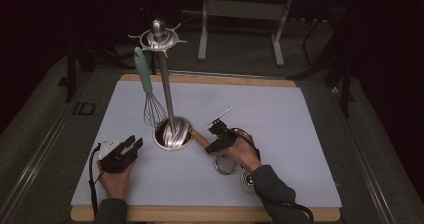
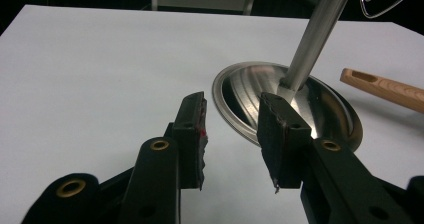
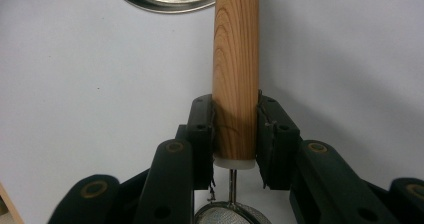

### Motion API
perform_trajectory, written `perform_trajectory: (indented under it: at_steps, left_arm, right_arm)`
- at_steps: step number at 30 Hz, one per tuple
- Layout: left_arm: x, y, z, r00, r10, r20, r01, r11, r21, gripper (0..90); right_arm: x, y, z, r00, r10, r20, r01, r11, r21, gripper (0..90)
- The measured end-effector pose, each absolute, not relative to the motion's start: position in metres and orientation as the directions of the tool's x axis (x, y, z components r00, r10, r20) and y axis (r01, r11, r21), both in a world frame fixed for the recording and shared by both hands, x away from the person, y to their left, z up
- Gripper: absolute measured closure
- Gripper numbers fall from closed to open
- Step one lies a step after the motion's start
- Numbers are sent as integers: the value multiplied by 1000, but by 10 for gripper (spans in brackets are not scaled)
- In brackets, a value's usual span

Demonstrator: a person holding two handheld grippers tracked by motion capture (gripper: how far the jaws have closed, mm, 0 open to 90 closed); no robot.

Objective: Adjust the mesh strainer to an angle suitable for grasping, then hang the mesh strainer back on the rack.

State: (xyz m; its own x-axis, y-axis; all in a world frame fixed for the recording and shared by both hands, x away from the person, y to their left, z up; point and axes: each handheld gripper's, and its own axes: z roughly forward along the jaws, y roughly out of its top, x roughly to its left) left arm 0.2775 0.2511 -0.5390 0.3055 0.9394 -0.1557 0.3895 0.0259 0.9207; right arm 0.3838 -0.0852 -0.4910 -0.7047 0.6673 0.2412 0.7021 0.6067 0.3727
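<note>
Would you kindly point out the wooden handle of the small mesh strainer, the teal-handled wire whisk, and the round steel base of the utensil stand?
wooden handle (image 3: 236, 74), right gripper view, mid-shaft above the jaws.
teal-handled wire whisk (image 1: 143, 69), high view, its teal grip.
round steel base (image 2: 240, 91), left gripper view, bare left dish.

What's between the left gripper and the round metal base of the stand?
Nothing: in the left gripper view, bare white mat separates the open left gripper from the metal base.
</note>
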Motion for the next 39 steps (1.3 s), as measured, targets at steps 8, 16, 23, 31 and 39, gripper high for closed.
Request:
perform_trajectory:
  at_steps: [8,16,23,31,39]
  left_arm:
    - [278,251,-539,304,940,-155,389,26,921,643]
    - [278,251,-539,305,940,-155,389,25,921,643]
    - [278,251,-539,305,940,-155,390,25,921,643]
    - [278,251,-539,305,940,-155,390,25,920,643]
    - [278,251,-539,305,940,-155,390,25,920,644]
  right_arm:
    - [382,-89,-483,-720,658,223,682,609,406,710]
    - [380,-92,-475,-726,655,210,668,598,442,710]
    - [379,-96,-466,-719,666,197,663,573,482,710]
    - [378,-100,-461,-743,646,174,627,583,516,710]
    - [378,-103,-460,-749,649,132,606,592,531,710]
